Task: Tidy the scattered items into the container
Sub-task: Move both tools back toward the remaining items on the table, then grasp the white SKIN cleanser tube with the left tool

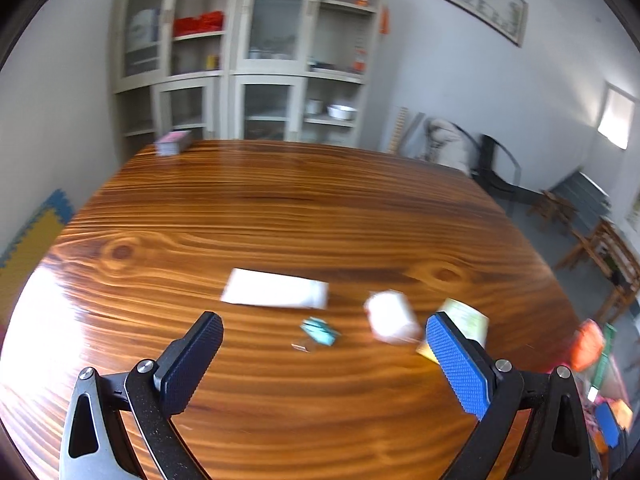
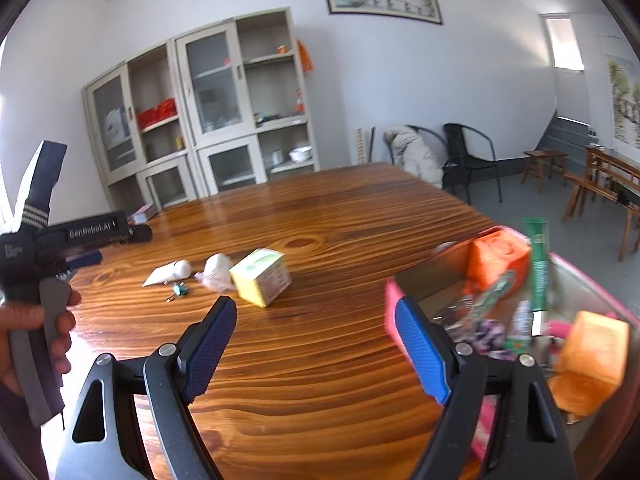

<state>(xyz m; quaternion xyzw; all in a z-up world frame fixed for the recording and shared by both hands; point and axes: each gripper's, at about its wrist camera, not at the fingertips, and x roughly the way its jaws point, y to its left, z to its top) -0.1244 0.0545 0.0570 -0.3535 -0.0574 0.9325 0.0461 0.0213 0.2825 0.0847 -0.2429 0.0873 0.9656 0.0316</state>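
- On the wooden bench, four loose items are grouped near the middle: a white tube, a small teal clip, a white crumpled packet and a yellow-and-white box.
- White tube: laid flat; the teal clip is seen just in front of it.
- White crumpled packet: set between the tube and the box, just beside the box; whether they touch cannot be told.
- Yellow-and-white box: tilted on one edge, at the right end of the group.
- Pink container: placed at the right edge of the bench, well apart from the loose group. Two orange blocks, a green upright tube and further small items, too blurred to name, are held inside.
- Left tongs: spread wide apart and empty, held above the bench. The clip and packet are framed between the blue pads, with the tube beyond and the box behind the right pad.
- Right tongs: spread wide apart, nothing gripped, held over bare bench beside the container's near corner.
- Left hand: seen at the left edge of the right wrist view, wrapped round the handle of the other tool.
- Far corner: a small pink-topped box is set apart on the bench.
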